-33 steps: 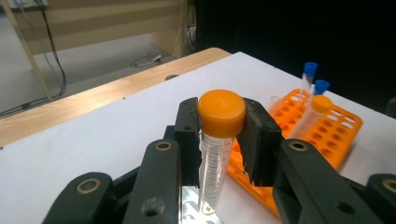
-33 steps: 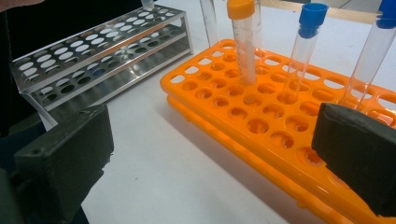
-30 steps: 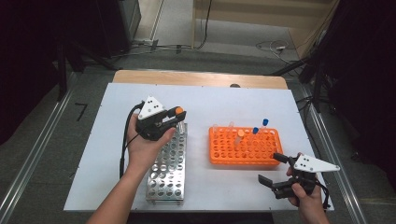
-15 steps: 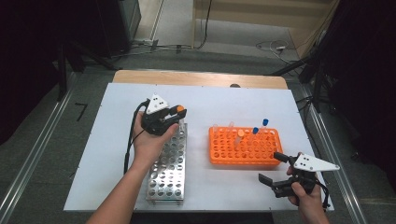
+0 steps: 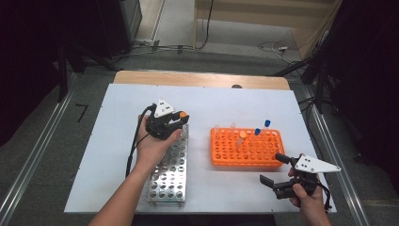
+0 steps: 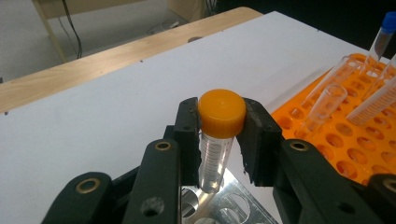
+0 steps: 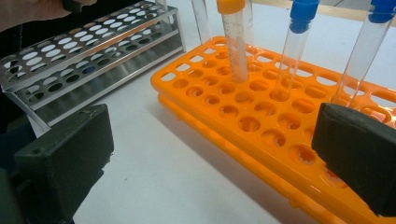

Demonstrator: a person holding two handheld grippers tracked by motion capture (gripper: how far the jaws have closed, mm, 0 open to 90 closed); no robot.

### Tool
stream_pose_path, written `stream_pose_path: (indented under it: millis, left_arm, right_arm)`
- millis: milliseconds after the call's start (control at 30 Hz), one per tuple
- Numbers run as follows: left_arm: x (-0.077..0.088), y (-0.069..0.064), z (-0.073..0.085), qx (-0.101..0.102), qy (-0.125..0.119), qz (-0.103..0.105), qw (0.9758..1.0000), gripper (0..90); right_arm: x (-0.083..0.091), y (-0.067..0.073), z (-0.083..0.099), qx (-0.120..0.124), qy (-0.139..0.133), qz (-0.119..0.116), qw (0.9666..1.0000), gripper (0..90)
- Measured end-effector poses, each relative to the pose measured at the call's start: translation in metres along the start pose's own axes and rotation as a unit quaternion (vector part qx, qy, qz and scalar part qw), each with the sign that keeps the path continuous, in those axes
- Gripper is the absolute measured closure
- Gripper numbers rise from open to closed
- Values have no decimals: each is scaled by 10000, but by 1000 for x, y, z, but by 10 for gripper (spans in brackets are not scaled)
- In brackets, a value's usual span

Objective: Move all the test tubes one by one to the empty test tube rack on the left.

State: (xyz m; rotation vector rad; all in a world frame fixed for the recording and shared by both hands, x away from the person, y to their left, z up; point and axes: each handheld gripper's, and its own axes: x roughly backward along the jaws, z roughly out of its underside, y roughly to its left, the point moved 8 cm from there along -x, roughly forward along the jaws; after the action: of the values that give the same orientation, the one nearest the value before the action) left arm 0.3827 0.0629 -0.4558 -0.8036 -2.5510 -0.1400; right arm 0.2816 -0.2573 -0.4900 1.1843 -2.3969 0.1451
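Note:
My left gripper [image 6: 219, 126] [image 5: 181, 117] is shut on an orange-capped tube [image 6: 218, 135] [image 5: 181, 115], held upright with its lower end in a hole at the far end of the metal rack [image 5: 170, 170] [image 6: 224, 207]. The orange rack [image 5: 246, 147] [image 7: 261, 121] lies to the right and holds several tubes, one orange-capped [image 7: 232, 37] and two blue-capped [image 7: 295, 42]. My right gripper [image 5: 274, 170] [image 7: 210, 154] stands open near the table's front edge, in front of the orange rack, with nothing between its jaws.
The white table top [image 5: 226, 103] has a wooden strip [image 5: 197, 79] along its far edge. Dark floor, cables and metal rails surround the table. The metal rack [image 7: 84, 56] sits left of the orange rack, a bare gap between them.
My left gripper has moved a little toward the far end of the metal rack and down, bringing the orange-capped tube lower. The right gripper has stayed still.

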Motion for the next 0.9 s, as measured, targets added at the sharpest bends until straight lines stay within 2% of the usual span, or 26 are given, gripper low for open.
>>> stream_pose_path:
  millis: [200,367,433,500,667,800,900]
  left_arm:
    - [-2,-1,5,38,157,33,9999,708]
    - [-1,-1,7,216,148,163,9995,682]
    - [2,1,4,286,41,138,9995,607]
    - [7,2,1,403,-84,187,9990,550]
    - [20,0,-2,502,-268,336,9978,356]
    - [33,-9,-4,442,-419,502,9969,222]
    - [42,-16,-3,368,-444,591,9966,112]
  right_arm:
    - [-1,-1,1,-6,16,19,10000,0]
    - [-3,0,0,16,22,8,10000,0]
    - [-3,0,-1,-2,19,10,10000,0]
    - [-4,0,-1,4,16,5,10000,0]
    - [-6,2,-5,3,-10,-35,10000,0]
    - [-10,6,-8,31,-4,-87,10000,0]
    - [-15,7,-11,70,-3,-6,10000,0]
